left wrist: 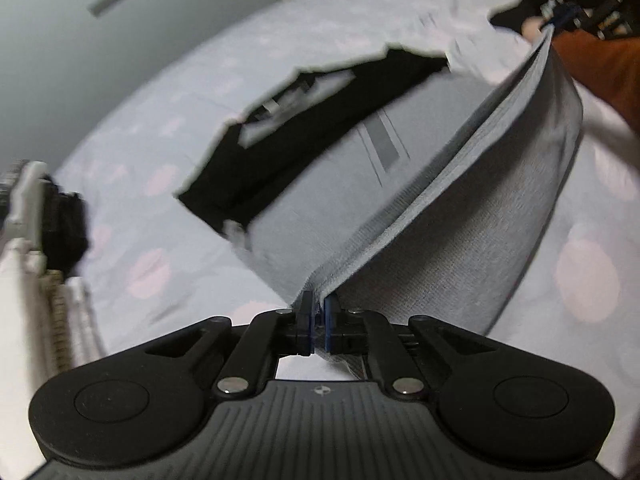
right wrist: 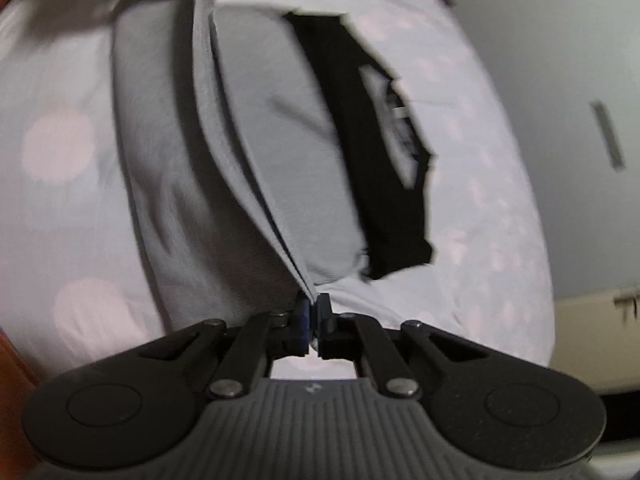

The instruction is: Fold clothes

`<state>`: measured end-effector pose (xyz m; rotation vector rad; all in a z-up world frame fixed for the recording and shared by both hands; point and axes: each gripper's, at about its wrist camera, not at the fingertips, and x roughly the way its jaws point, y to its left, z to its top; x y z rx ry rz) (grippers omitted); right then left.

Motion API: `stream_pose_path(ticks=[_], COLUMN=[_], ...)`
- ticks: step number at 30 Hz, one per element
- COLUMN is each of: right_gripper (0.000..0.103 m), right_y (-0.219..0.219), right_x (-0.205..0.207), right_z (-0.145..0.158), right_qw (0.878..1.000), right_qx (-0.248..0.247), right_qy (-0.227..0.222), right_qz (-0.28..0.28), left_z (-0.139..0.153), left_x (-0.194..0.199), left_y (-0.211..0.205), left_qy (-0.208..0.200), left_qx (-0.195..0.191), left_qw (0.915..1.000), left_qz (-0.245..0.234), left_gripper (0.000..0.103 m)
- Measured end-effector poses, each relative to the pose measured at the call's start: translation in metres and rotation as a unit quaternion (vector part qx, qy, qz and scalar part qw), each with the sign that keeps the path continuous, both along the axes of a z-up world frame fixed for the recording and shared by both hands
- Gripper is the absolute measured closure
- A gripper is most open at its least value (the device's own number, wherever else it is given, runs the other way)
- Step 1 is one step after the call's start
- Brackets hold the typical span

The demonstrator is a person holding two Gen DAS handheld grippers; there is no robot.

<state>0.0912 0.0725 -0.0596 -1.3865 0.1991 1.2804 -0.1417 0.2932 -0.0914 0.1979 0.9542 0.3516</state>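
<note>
A grey garment [left wrist: 472, 208] with a black band [left wrist: 304, 132] lies on a bed. Its near edge is lifted and stretched taut between both grippers. My left gripper [left wrist: 318, 320] is shut on one corner of the doubled edge. My right gripper [right wrist: 314, 320] is shut on the other corner of the grey garment [right wrist: 168, 184]. The right gripper also shows in the left wrist view [left wrist: 560, 20], at the far end of the raised edge. The black band [right wrist: 376, 184] lies flat beyond the fold. Both views are motion blurred.
The bed has a pale lilac sheet with pink dots [left wrist: 148, 268], also in the right wrist view [right wrist: 56, 148]. A grey wall [left wrist: 80, 40] stands beyond the bed. A pile of white and black clothes [left wrist: 44, 224] sits at the left. An orange-brown surface [left wrist: 600, 72] is at the right.
</note>
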Motion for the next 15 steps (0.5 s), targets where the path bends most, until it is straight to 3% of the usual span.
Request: stream_pose_path(ticks=[6, 15], right_gripper=[0.1, 0.1], right_y=[-0.039, -0.092], right_x=[-0.031, -0.077], right_z=[0.038, 0.08], right_qw=[0.996, 0.988], right_qx=[0.083, 0.136], right_qy=[-0.016, -0.057], right_qz=[-0.036, -0.034], left_z=[0.051, 0.105], left_x=[-0.033, -0.073], left_y=[-0.031, -0.085], left_qy=[-0.049, -0.094], left_qx=[0.056, 0.121], left_qw=[0.9969, 0.9874], left_qz=[0.027, 0.041], left_gripper=[0.098, 0.098])
